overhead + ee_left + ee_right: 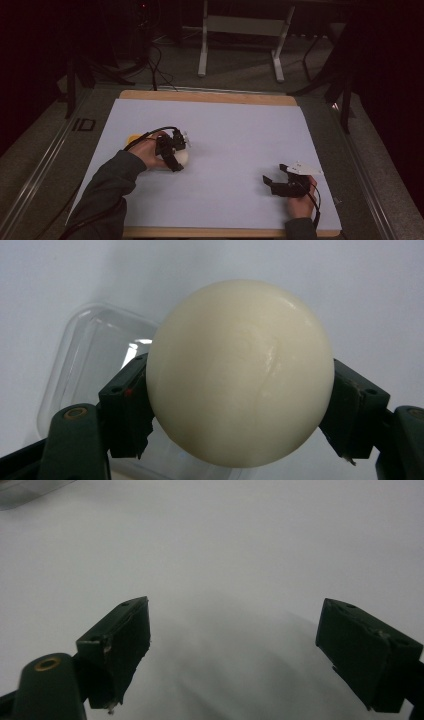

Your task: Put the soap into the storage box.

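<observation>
Left gripper partly closed, both pads pressed against sides of cream ball, ball clamped between jaws at about its widest part. Ball fills gap, bulges forward past jaw tips. Clear plastic container lies behind ball, off to gripper's left side on white sheet. In high view, left gripper sits near small yellow thing. Right gripper spread wide, nothing between jaws, pads bare, white sheet below. Right gripper well apart from ball.
</observation>
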